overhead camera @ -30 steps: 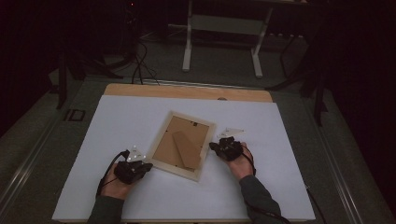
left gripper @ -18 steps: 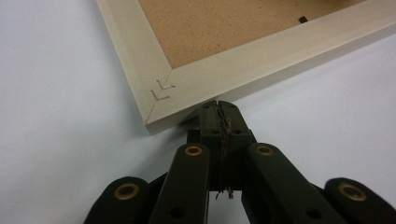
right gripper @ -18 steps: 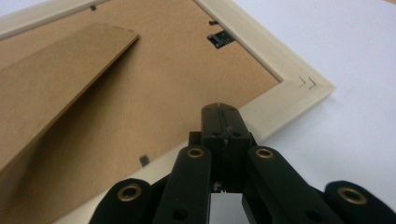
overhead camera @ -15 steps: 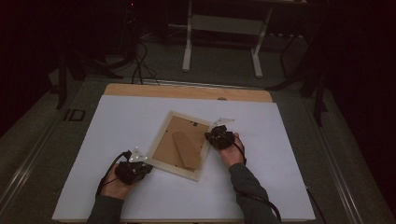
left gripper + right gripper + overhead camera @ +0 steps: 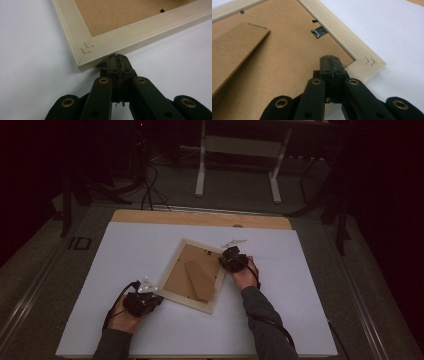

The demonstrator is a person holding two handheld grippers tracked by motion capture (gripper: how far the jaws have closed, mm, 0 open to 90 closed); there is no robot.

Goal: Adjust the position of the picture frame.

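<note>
table: wooden | white sheet covers it | picture frame face down

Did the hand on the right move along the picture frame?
Yes. The right gripper slid up the picture frame edge toward its far corner, nearer the table's wooden strip.

The setting is a recording lab or test workspace, not a home. Evidence: a rectangular table with a light wooden top is covered by a plain white sheet, providing a uniform work surface. Surroundings are dark and unfurnished. Grey carpet-like flooring lies beyond the table. Black cables trail loosely across that floor. A white metal stand with two legs is positioned behind the table. Dark support legs, possibly tripod legs, stand at the left.
</note>
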